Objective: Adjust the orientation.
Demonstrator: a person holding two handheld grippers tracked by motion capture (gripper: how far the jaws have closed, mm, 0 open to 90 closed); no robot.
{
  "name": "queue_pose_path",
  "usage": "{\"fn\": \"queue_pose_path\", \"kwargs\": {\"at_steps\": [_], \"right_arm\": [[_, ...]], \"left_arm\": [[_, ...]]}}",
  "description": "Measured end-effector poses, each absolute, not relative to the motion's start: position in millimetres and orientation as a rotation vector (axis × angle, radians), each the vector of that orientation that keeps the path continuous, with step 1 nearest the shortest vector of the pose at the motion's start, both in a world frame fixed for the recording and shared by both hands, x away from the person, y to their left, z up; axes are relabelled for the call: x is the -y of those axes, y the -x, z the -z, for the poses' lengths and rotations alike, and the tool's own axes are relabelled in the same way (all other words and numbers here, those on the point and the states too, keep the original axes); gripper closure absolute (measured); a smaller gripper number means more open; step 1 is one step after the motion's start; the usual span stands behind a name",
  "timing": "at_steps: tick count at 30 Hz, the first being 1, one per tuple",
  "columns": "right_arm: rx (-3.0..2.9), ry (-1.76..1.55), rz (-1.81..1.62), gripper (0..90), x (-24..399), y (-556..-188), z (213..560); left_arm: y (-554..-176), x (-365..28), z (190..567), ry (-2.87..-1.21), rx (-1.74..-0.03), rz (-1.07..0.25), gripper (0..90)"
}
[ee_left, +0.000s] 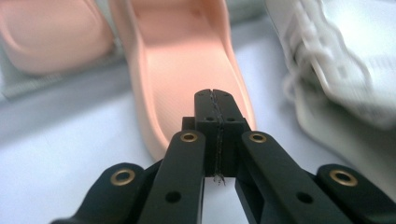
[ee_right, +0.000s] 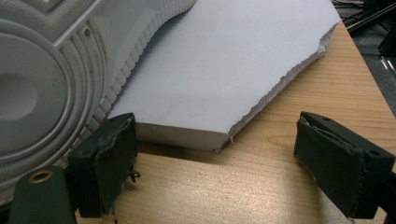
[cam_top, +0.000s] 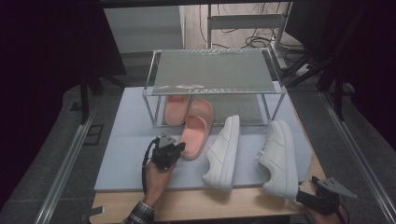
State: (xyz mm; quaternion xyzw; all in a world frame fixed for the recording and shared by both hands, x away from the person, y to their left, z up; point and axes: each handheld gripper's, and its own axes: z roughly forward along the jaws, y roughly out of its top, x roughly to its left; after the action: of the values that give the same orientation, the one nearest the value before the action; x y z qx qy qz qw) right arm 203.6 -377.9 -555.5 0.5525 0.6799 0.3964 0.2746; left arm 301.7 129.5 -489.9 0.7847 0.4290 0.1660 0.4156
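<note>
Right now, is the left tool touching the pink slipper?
Cannot tell. In the left gripper view the shut left tool overlaps the pink slipper at its heel, but neither contact nor gap shows plainly.

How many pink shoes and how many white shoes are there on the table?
Pink slippers: 2, one under the clear shelf, one sticking out in front of it.
White sneakers: 2, one in the middle, one on the right.
Total: 4 shoes.
</note>
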Motion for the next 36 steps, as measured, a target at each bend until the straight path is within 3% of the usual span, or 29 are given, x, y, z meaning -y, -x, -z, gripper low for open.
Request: {"fn": "queue_pose_path", "kwargs": {"at_steps": [11,36], "right_arm": [[-1.827,-1.485,-1.065,13.3,377.8,-203.5,555.5],[-1.827,-1.485,-1.066,13.3,377.9,-203.5,555.5]], "left_arm": [[-293.7,-121.5,516.8,-2.055,-1.094,-0.425,89.8],[-329.4,-79.2,504.8,-2.028,-1.08,-0.525,89.3]]}}
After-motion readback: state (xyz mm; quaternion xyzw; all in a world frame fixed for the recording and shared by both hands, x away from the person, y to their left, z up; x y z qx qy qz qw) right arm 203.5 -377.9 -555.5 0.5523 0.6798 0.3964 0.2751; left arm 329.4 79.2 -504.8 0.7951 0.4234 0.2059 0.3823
